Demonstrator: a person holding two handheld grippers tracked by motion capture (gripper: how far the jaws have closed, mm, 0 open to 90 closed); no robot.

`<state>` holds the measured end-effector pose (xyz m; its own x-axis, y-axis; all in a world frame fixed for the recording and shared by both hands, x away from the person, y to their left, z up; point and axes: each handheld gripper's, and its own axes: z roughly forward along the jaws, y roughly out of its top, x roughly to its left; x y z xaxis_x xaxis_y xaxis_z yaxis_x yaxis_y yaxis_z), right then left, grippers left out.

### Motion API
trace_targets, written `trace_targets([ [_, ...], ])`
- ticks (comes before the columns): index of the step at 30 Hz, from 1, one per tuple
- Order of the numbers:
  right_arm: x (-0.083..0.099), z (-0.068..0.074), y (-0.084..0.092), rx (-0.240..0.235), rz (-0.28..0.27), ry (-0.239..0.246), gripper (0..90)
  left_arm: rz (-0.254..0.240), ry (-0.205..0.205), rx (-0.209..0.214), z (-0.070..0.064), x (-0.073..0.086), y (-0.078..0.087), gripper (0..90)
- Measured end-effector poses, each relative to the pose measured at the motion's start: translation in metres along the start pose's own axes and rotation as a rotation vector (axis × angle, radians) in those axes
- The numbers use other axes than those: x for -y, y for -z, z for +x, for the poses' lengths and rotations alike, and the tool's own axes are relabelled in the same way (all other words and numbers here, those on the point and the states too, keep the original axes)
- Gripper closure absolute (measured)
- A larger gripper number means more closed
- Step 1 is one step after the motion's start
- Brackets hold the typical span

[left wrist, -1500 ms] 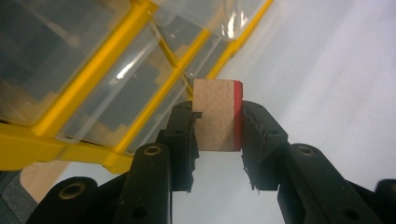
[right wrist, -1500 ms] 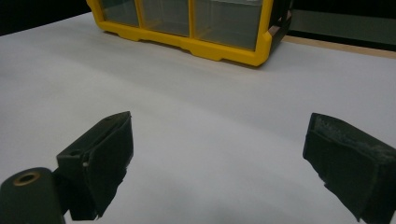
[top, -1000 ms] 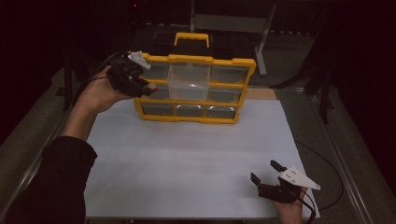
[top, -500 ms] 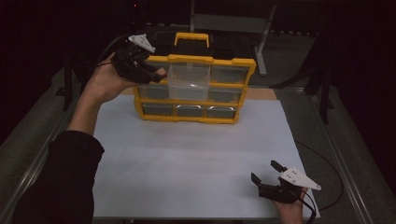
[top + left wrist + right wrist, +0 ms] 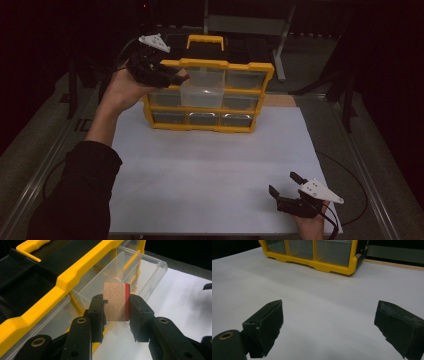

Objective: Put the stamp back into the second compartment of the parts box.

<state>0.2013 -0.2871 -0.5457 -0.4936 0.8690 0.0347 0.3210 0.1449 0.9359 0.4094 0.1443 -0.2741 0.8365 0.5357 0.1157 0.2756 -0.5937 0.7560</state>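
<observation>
Left claw [image 5: 116, 312] clamped on tan block [image 5: 115, 301] over pulled-out drawer [image 5: 202, 90]; I'd centre it before release; right claw [image 5: 329, 330] apart, idle on surface [image 5: 200, 165]

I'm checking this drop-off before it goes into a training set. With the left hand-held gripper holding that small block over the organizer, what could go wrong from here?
1. The left hand-held gripper pinches the small tan block only by its lower part, so it could tilt or slip.
2. The block sits beside the pulled-out clear drawer, near the yellow frame; released now, it might strike a wall and bounce onto the white table.
3. The right hand-held gripper rests open far away, so nothing steadies the organizer if it is bumped.
</observation>
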Motion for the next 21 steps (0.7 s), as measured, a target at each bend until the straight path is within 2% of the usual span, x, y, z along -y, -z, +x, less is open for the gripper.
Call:
trace_targets([
  [8, 0.000, 0.000, 0.001, -0.001, -0.002, 0.000, 8.5, -0.008, 0.026, 0.003, -0.001, 0.000, -0.011, 65.0],
  [9, 0.000, -0.001, 0.001, 0.000, -0.002, 0.000, 8.5, -0.022, 0.044, 0.006, 0.000, 0.000, -0.013, 60.9],
  [10, 0.000, -0.001, 0.001, 0.000, -0.002, 0.000, 8.5, -0.022, 0.044, 0.006, 0.000, 0.000, -0.013, 53.0],
  [13, 0.000, -0.001, 0.001, 0.000, -0.004, 0.000, 8.5, -0.020, 0.065, -0.040, -0.002, 0.002, -0.012, 30.3],
  [14, 0.000, -0.001, 0.001, 0.000, -0.004, 0.000, 8.5, -0.020, 0.065, -0.040, -0.002, 0.002, -0.012, 24.0],
  [16, 0.000, -0.001, 0.001, 0.000, -0.004, -0.001, 8.5, -0.041, 0.097, -0.056, 0.001, 0.006, -0.010, 14.0],
  [19, 0.000, 0.000, 0.001, 0.001, -0.003, 0.001, 8.5, -0.045, 0.135, -0.073, 0.005, 0.013, -0.008, 6.3],
  [20, 0.000, 0.000, 0.001, 0.001, -0.003, 0.001, 8.5, -0.045, 0.135, -0.073, 0.005, 0.013, -0.008, 3.3],
  [21, 0.000, 0.000, 0.001, 0.001, -0.003, 0.001, 8.5, -0.054, 0.154, -0.079, 0.008, 0.018, -0.006, 3.3],
])
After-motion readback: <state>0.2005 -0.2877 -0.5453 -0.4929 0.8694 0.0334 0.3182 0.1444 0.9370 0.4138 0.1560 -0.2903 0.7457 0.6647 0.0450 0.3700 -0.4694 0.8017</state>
